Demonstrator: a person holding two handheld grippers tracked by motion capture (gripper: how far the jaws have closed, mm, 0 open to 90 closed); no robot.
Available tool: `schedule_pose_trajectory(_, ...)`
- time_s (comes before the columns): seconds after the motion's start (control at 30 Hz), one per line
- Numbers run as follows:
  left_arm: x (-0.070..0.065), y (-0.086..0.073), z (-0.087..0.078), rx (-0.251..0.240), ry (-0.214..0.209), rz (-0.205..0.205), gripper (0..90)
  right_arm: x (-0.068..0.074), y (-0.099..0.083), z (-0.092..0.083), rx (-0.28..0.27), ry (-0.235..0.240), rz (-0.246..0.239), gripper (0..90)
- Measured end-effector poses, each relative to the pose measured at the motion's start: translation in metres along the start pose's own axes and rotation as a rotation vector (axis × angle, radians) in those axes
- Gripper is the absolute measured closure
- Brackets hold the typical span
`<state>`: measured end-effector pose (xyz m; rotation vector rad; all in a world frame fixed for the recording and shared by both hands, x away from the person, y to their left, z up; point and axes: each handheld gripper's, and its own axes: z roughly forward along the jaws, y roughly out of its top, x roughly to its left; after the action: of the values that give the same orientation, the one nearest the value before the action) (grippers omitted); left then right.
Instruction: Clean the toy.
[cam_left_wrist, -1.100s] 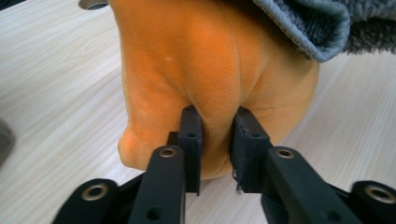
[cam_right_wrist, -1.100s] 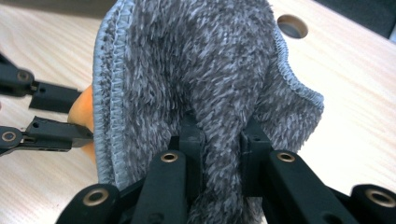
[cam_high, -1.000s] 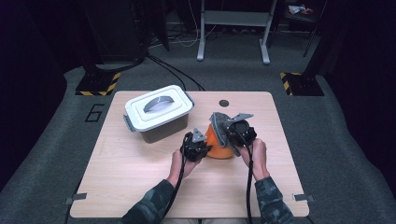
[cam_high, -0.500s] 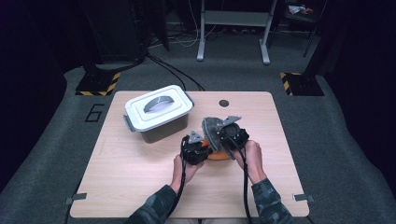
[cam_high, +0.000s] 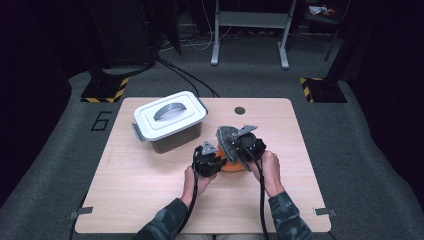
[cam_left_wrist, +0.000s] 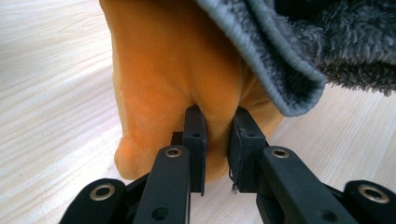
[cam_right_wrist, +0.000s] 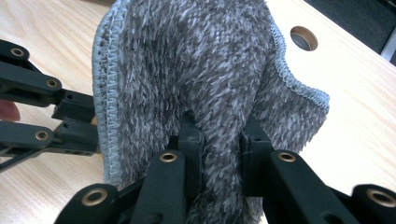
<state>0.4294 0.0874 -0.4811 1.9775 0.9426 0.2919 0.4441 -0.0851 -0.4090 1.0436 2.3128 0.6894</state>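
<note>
An orange cloth (cam_high: 233, 166) lies bunched on the table between both hands. My left gripper (cam_high: 216, 162) is shut on a fold of the orange cloth (cam_left_wrist: 173, 60), its pads (cam_left_wrist: 195, 126) pinching the fabric low over the wood. A fluffy grey cloth (cam_high: 226, 135) stands lifted above and behind the orange one. My right gripper (cam_high: 242, 150) is shut on the grey cloth (cam_right_wrist: 196, 56), with the pile squeezed between its pads (cam_right_wrist: 192, 133). The grey cloth's stitched edge (cam_left_wrist: 299, 74) hangs over the orange cloth. The left gripper (cam_right_wrist: 81, 120) sits just left of the grey cloth in the right gripper view.
A grey box with a white handled lid (cam_high: 170, 120) stands at the back left of the wooden table (cam_high: 150, 200). A round hole (cam_high: 240, 110) is in the tabletop near its far edge. Dark floor and stands surround the table.
My right gripper has shifted a little to the left with the grey cloth, bringing it closer over the orange cloth. The left gripper has stayed put.
</note>
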Motion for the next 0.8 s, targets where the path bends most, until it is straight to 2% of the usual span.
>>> schedule_pose_trajectory(0.33,0.003,-0.002,0.001,-0.005,-0.008,-0.008,78.4,-0.015,-0.015,0.003,0.006,-0.01,0.052,74.9)
schedule_pose_trajectory(0.63,0.005,-0.003,0.001,-0.01,-0.01,-0.012,78.3,-0.03,-0.031,0.01,0.039,-0.029,0.111,74.8)
schedule_pose_trajectory(0.8,0.006,-0.003,0.001,-0.013,-0.012,-0.013,78.3,-0.038,-0.043,0.018,0.083,-0.033,0.146,74.7)
